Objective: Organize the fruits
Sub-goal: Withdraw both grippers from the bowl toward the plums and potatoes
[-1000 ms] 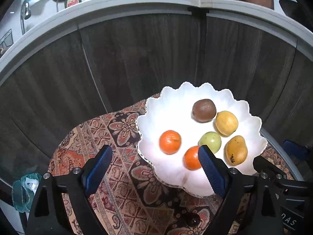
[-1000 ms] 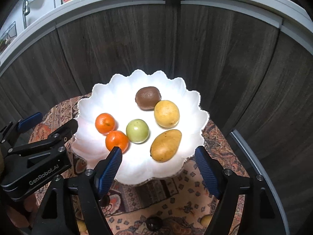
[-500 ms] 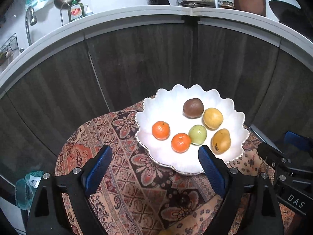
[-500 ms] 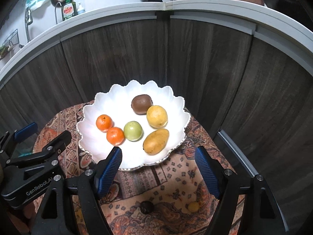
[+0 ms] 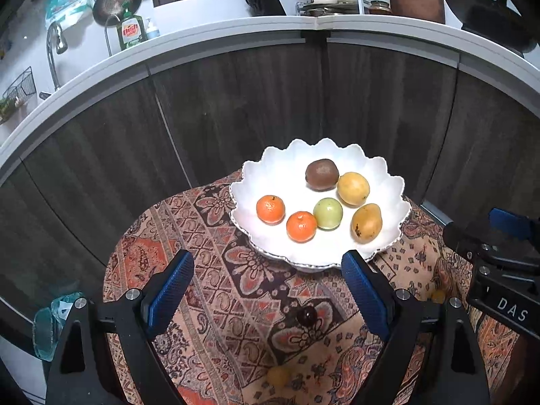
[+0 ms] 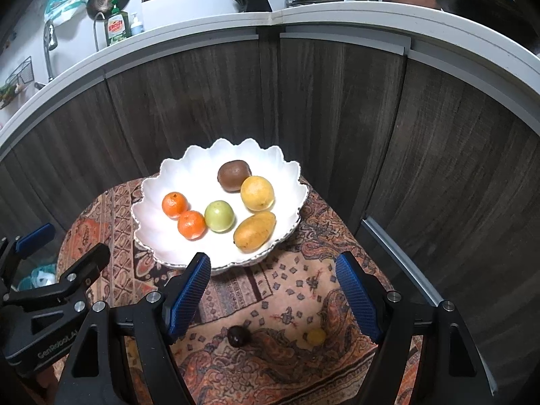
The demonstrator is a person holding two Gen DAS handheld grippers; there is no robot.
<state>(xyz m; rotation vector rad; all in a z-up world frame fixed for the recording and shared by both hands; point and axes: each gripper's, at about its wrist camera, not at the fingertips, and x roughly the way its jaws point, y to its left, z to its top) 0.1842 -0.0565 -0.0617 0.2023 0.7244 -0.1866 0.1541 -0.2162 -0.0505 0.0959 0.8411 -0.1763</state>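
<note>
Your fruits sit in the white scalloped bowl point(image 6: 162, 249) at the desk's point(image 5: 216, 303) far side: two mandarins point(image 6: 174, 205), green apple point(image 6: 219, 216), kiwi point(image 6: 234, 175), lemon point(image 6: 257, 193), mango point(image 6: 254, 230). Your left tool point(image 5: 266, 290) and right tool point(image 6: 271, 293) hang wide and empty, short of the bowl.

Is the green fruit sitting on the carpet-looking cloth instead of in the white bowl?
No, the green fruit lies inside the white bowl, between an orange and the yellow mango.
</note>
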